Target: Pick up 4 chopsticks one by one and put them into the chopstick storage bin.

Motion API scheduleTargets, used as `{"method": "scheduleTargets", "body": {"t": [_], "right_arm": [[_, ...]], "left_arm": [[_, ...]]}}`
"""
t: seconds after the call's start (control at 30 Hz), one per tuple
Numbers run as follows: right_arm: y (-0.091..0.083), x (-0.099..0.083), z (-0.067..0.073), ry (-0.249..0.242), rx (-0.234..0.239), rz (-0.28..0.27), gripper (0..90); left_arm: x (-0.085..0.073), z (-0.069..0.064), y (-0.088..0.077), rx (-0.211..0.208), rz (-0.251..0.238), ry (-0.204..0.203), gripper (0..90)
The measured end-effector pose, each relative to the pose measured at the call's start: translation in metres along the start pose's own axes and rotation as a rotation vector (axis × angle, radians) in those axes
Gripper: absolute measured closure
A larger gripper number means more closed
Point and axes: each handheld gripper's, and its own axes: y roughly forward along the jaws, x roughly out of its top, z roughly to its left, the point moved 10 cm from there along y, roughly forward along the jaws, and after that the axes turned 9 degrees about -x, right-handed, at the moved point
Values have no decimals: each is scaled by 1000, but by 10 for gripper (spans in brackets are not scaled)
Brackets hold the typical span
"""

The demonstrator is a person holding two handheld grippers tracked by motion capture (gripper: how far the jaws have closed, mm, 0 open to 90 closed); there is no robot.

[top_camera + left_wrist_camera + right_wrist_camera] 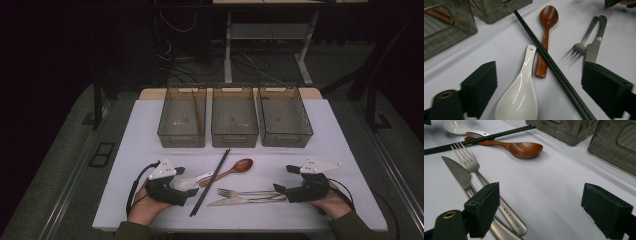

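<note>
High view: white table (330, 130) amid dark grey floor (60, 165).

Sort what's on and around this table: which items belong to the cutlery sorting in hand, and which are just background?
In play:
white spoon
black chopsticks
wooden spoon
fork
knife
three clear bins
left gripper
right gripper

Just lying about:
desk legs
floor cables
</note>
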Motion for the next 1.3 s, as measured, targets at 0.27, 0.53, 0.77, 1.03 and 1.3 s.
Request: {"method": "scheduleTargets", "body": {"t": [0.27, 0.53, 0.77, 1.03, 1.3], "right_arm": [[-12, -7, -8, 18, -23, -8, 152], [-10, -8, -8, 9, -29, 1, 152], [-7, -9, -8, -3, -34, 9, 152], [-6, -9, -9, -2, -38, 9, 152], [-5, -10, -10, -6, -40, 10, 152]], "left_arm": [[13, -8, 7, -6, 3, 6, 442], [23, 3, 22, 3, 17, -42, 576], [34, 17, 37, 31, 33, -72, 586], [50, 29, 65, 38, 56, -84, 593], [54, 33, 95, 40, 123, -97, 593]]}}
